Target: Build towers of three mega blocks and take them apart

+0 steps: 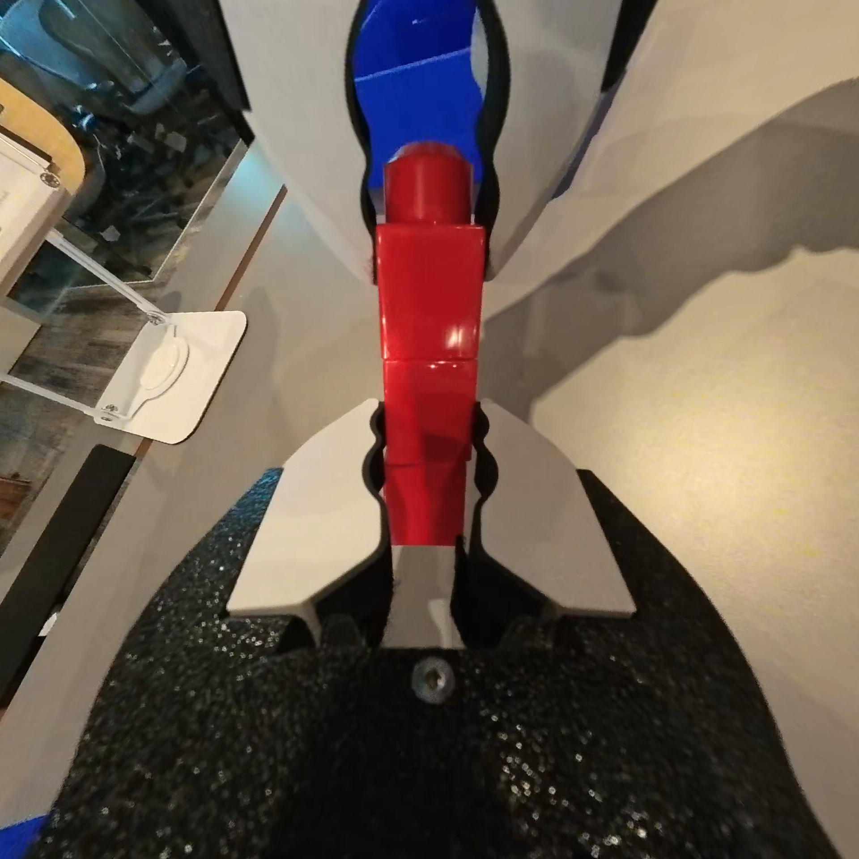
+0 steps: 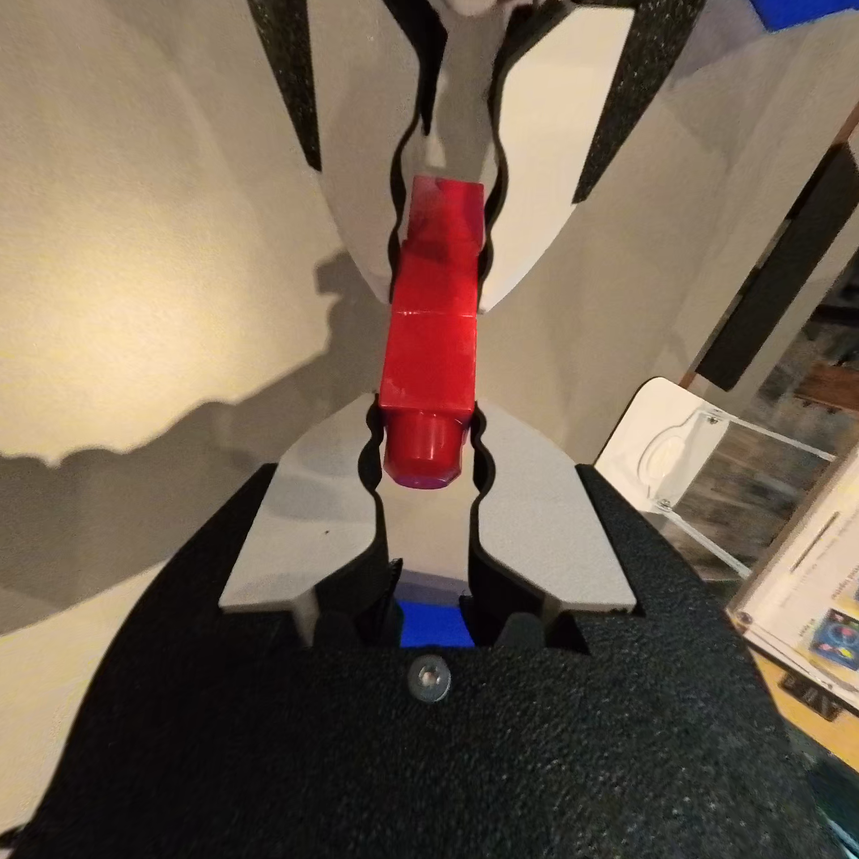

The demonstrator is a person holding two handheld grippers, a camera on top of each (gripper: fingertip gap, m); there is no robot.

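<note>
A tower of three red mega blocks is held off the cream table between my two grippers, which face each other. My left gripper is shut on the tower's lower blocks. My right gripper faces it and is closed around the top block's stud end, with the round stud lying between its fingers. In the right wrist view my right gripper pinches the top block at its stud end, and the left gripper grips the far end of the tower.
A clear acrylic sign stand with a white base sits near the table edge, which runs along the left side of the left wrist view. The same stand and a printed sheet in a clear holder show on the right of the right wrist view.
</note>
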